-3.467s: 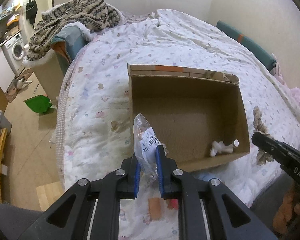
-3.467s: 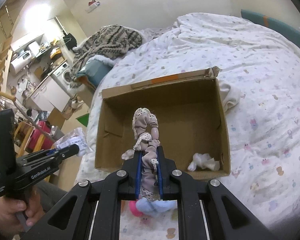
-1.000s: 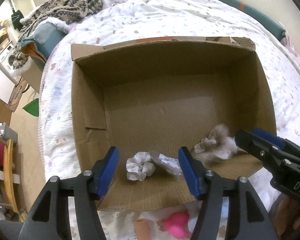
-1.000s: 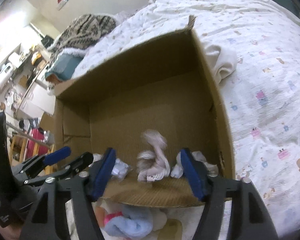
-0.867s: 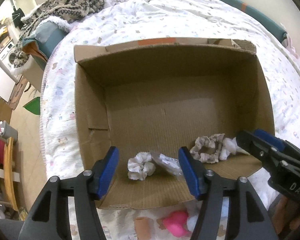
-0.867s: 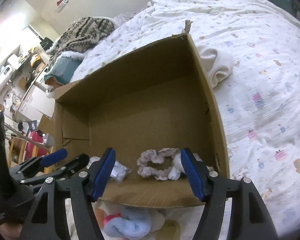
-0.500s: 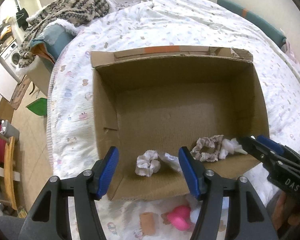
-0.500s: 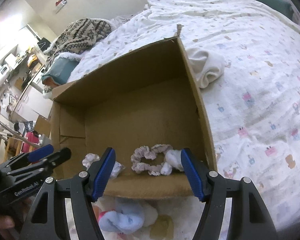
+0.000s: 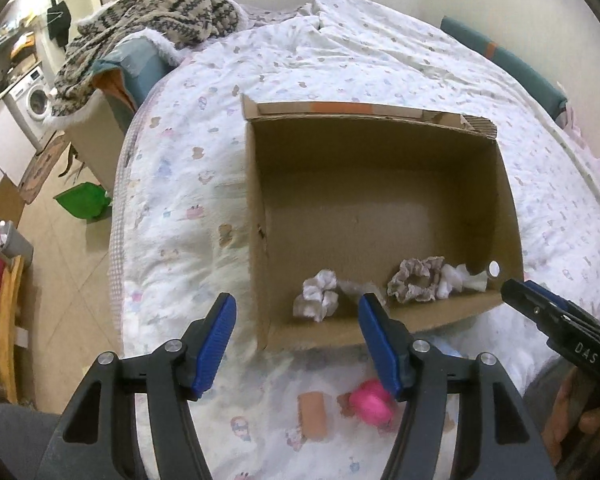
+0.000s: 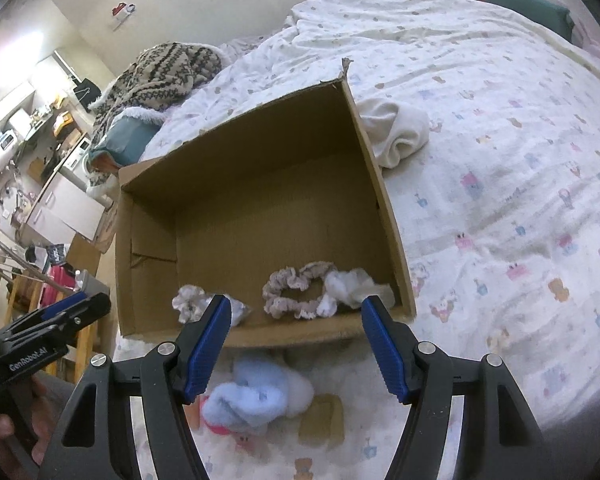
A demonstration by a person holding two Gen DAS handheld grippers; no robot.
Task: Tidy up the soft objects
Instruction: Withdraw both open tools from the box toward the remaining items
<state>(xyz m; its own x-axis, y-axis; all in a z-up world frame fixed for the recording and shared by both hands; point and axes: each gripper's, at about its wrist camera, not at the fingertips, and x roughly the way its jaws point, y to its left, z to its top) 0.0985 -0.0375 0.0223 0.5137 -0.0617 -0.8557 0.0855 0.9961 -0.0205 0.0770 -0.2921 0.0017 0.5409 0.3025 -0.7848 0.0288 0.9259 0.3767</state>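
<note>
Black left claw reads "GenRobot.AI"; right claw "DAS".

Matt cardboard and soft cloth on a printed cotton quilt

The open brown corrugated cardboard box looks matt and faintly ribbed; in it lie a ruched beige fabric scrunchie and a crinkled white cloth scrunchie. The white printed quilt is soft and puckered, the blue plush toy fluffy, and the ridged blue gripper pads sit on smooth black plastic.
</note>
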